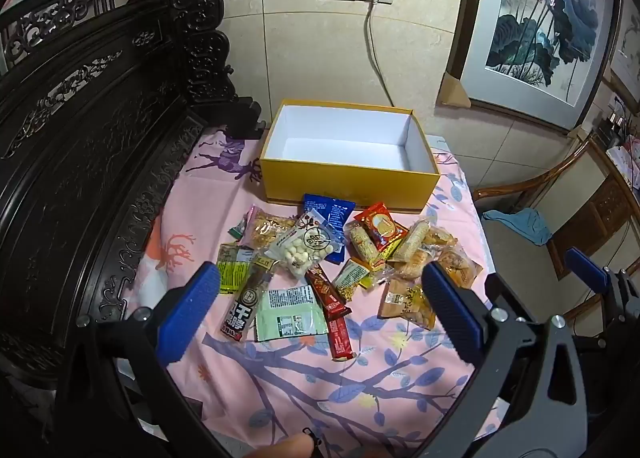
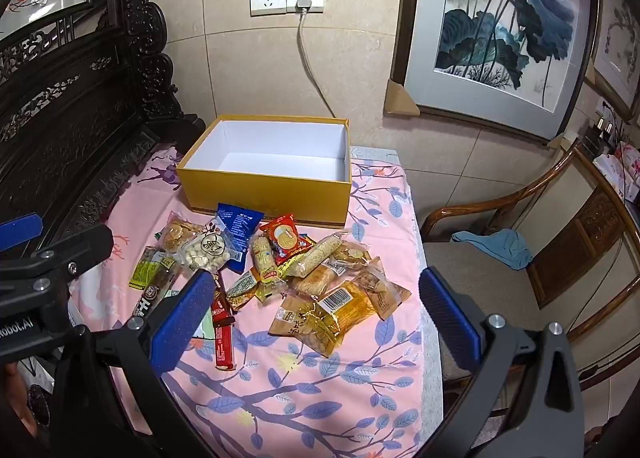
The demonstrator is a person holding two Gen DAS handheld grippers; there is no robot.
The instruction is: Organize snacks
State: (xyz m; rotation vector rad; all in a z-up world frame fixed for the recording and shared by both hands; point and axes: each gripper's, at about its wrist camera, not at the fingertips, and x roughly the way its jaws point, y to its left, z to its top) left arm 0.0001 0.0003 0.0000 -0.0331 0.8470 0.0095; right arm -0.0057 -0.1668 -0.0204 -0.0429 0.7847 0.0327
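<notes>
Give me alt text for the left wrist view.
An empty yellow box sits open at the back of a pink floral cloth, with a heap of snack packets lying in front of it. The left gripper hovers above the heap, jaws wide open and holding nothing.

Glossy plastic snack wrappers [image 1: 320,278], probably

Our left gripper [image 1: 320,294] and right gripper [image 2: 316,298] look alike: black angular frames, silver screws at the joints, ribbed blue pads [image 1: 188,314]. White lettering marks the left frame, seen left of the right gripper's blue pad [image 2: 180,318].
</notes>
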